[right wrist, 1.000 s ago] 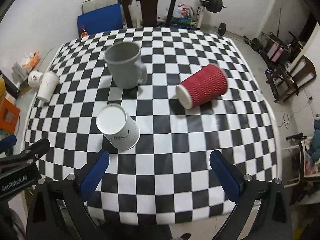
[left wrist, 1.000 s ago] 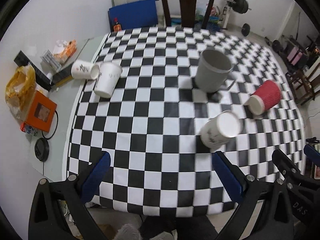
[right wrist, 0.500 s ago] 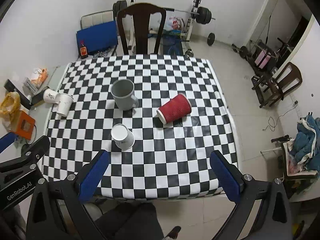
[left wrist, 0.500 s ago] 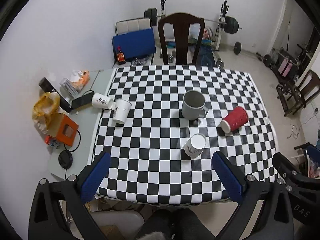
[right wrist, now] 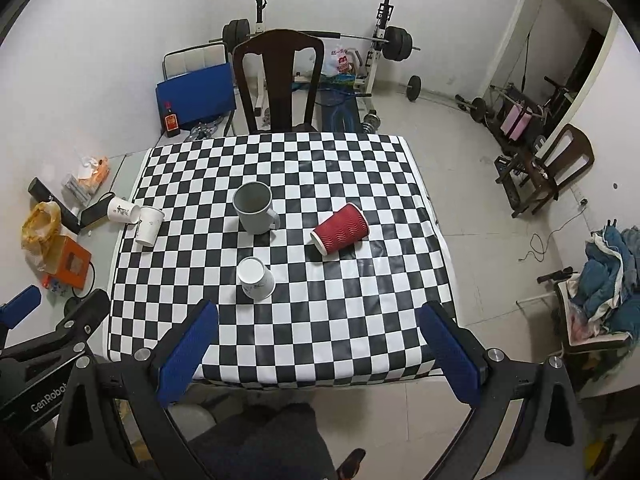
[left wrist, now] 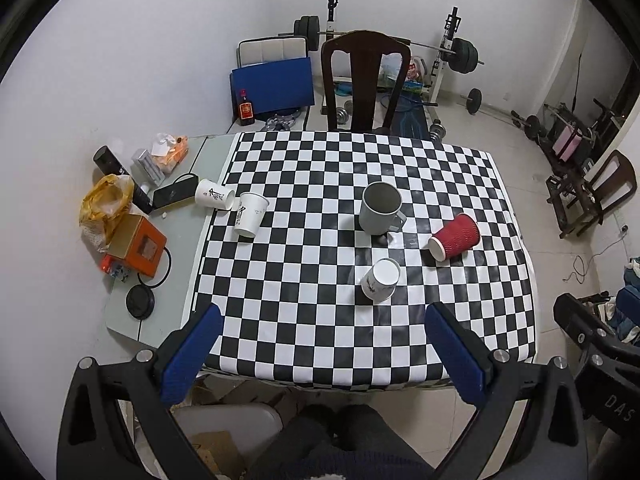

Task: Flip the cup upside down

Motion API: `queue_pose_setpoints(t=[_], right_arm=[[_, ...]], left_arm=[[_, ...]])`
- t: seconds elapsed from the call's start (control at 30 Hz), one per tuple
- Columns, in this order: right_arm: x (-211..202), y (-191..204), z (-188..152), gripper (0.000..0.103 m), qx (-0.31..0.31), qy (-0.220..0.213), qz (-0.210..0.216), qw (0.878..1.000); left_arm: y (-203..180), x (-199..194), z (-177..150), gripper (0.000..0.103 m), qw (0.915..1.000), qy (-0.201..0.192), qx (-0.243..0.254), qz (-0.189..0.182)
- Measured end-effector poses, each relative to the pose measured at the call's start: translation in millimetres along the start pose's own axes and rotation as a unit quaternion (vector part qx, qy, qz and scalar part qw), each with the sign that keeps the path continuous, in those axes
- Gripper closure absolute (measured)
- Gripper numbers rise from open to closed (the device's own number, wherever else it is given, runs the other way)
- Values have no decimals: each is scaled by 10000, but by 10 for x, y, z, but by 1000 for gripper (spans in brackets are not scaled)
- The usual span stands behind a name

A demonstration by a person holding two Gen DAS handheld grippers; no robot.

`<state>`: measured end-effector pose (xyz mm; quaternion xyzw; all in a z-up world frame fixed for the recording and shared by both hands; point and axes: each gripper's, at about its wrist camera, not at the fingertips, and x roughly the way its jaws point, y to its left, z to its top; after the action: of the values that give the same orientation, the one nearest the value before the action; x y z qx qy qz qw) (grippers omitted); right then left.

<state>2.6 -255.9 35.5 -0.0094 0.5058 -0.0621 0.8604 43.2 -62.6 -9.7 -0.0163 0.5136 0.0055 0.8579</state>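
A grey mug stands upright, mouth up, near the middle of the checkered table. A red ribbed paper cup lies on its side to the mug's right. A white paper cup stands upside down in front of the mug. Another white paper cup stands upright at the table's left edge. My left gripper and right gripper are both open and empty, held high above the table's near edge.
A white cup lies on the grey side table with an orange box, a yellow bag and a black lid. A dark wooden chair stands behind the table. Gym weights line the back wall.
Both grippers have pulled up and back from the table, so the cups look smaller and farther away. The cups have not moved.
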Motion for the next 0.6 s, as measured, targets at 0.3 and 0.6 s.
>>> queue_pose_setpoints(t=[0.3, 0.6], right_arm=[[-63, -11, -16, 1, 12, -1, 48, 10000], [-166, 4, -68, 1, -58, 45, 29, 10000]], left_arm=[[30, -43, -31, 0, 10000, 10, 4, -10], [1, -163, -58, 0, 10000, 37, -35, 50]])
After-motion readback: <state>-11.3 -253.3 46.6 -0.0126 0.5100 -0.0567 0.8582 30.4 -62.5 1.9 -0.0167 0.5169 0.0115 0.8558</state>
